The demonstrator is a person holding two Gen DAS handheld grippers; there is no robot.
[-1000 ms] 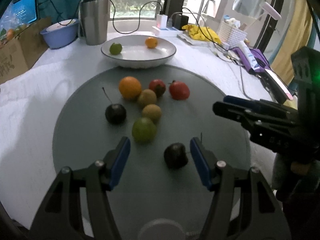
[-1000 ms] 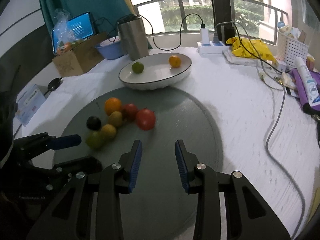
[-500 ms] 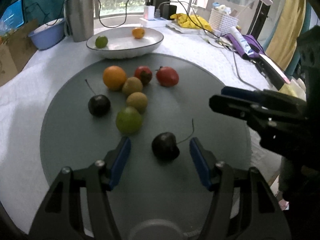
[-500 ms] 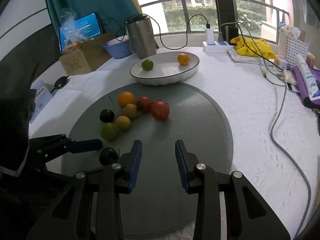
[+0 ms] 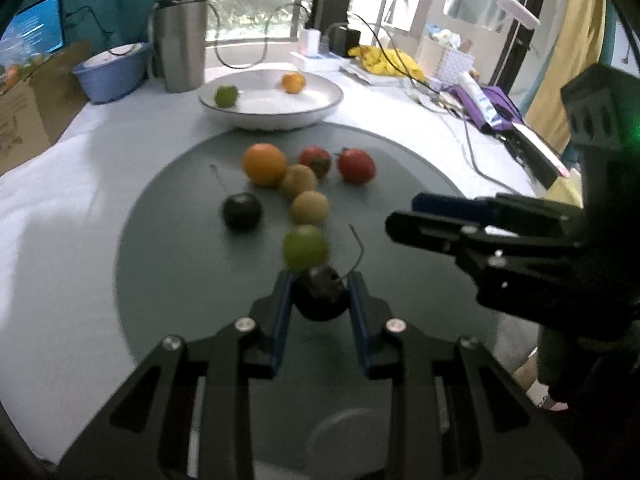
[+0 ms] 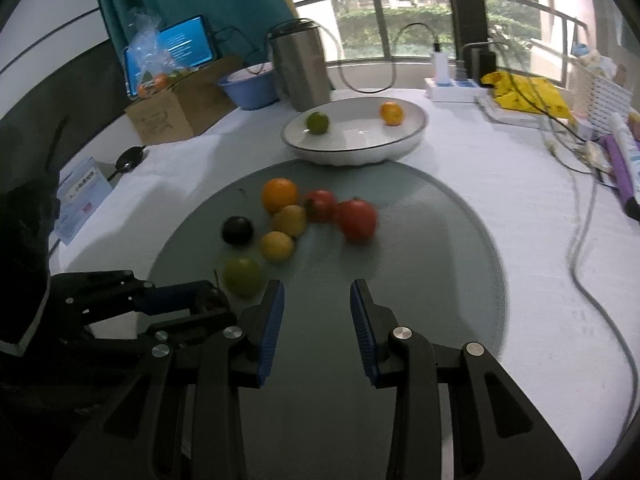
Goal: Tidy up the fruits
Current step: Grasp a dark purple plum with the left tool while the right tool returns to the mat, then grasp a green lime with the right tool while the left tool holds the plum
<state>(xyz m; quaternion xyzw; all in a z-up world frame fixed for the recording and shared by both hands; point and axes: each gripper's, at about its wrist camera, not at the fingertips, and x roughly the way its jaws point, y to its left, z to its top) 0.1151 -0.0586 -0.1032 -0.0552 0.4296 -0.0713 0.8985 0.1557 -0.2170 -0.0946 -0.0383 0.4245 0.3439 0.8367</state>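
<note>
The left gripper (image 5: 320,284) has its jaws clamped on a dark cherry (image 5: 320,298) low over the grey mat (image 5: 168,264), just in front of a green fruit (image 5: 306,247). The right gripper (image 6: 316,292) hangs beside it, jaws slightly apart and empty. The pick looks made; next, I judge, comes lifting the cherry clear and carrying it to the white bowl (image 5: 328,106) at the mat's far edge

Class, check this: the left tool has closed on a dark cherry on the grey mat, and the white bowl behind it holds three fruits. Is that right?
Not quite. The white bowl holds two fruits, a green one and an orange one, as both wrist views show. The rest stands: the left tool is closed on the dark cherry on the grey mat.
</note>
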